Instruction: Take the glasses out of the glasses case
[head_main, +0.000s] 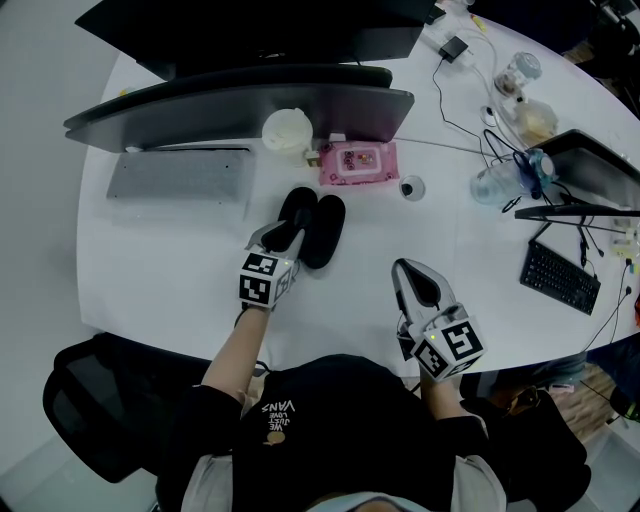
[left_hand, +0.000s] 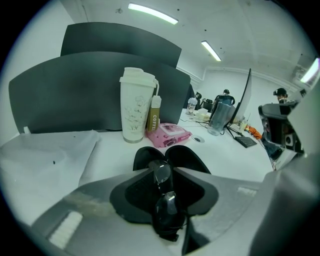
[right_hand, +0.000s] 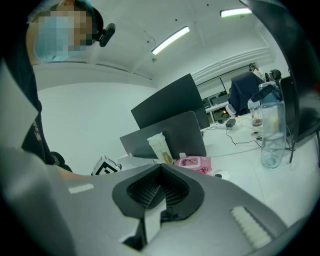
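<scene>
While the right gripper (head_main: 408, 272) hangs closed at table edge (head_main: 340, 338), left gripper (head_main: 291, 233) gapes slightly around glasses (left_hand: 167, 210).

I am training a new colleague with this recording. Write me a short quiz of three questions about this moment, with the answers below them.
1. Which claw is nearer to the glasses case: the left claw or the right claw?
2. What stands between the jaws of the left claw? A) a pink wipes pack B) the glasses C) a white cup
3. True or false: the glasses case is shut.

Key: 1 the left claw; 2 B; 3 false, it lies open.
</scene>
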